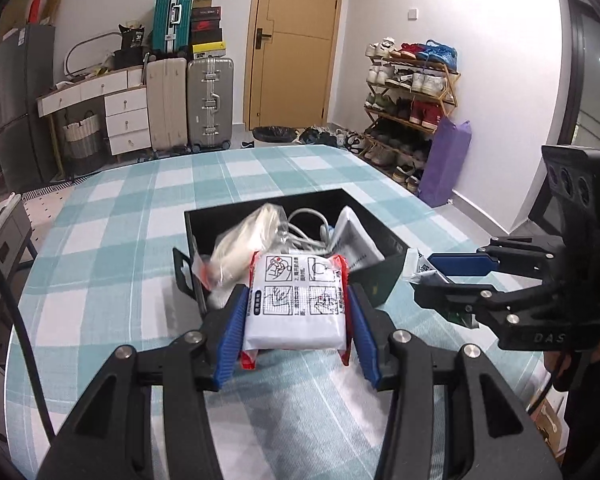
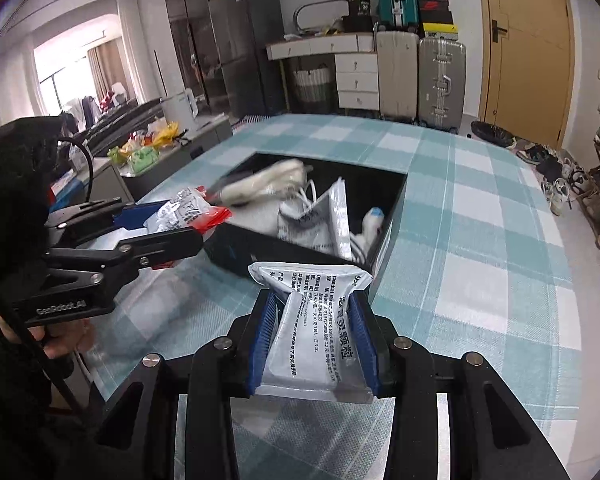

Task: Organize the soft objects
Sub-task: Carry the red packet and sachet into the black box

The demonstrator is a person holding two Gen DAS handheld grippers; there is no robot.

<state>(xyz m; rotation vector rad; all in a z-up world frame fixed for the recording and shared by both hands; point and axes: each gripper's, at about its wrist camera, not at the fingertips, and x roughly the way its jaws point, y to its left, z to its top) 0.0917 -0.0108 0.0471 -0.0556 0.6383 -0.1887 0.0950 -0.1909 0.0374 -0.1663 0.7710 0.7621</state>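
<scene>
My left gripper (image 1: 296, 316) has its blue pads (image 1: 230, 340) pinched inward on a soft packet. My right gripper (image 2: 314, 340) is squeezed likewise on a sachet, held just right of it.

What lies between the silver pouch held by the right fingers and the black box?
Only bare checked tablecloth, seen in the right wrist view, separates the silver foil pouch from the black box.
</scene>
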